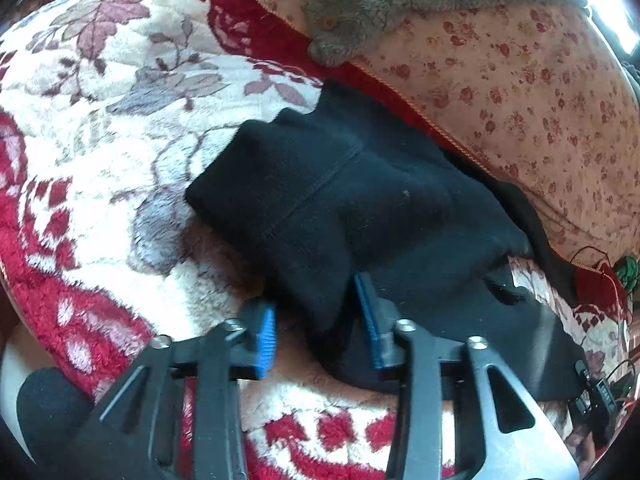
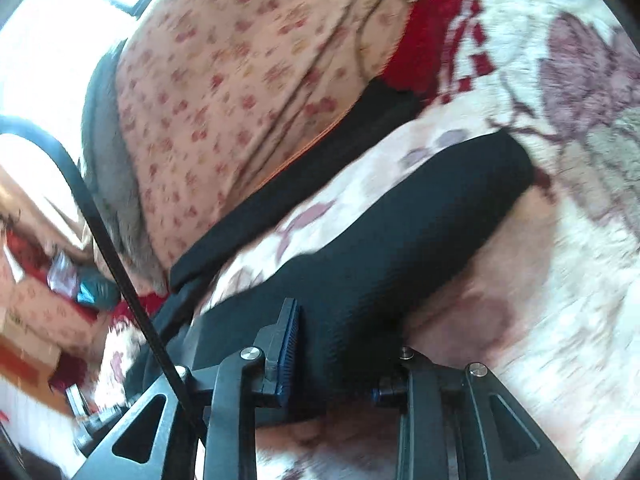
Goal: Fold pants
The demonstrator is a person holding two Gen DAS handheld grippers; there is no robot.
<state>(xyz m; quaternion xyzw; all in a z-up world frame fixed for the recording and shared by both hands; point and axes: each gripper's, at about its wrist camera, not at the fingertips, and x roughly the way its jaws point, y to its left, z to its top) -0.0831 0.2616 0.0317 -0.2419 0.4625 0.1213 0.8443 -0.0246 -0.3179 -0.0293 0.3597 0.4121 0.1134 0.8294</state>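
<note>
Blue fingers (image 1: 266, 330) astride black pants (image 1: 340, 200)

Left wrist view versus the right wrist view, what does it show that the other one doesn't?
Only the left wrist view shows the grey buttoned garment and the left gripper, jaws apart around a fold of the black pants. Only the right wrist view shows the black cable, the clutter at far left, and the right gripper with pants between its jaws. Both show the pants, the floral blanket and the pink flowered sheet.
</note>
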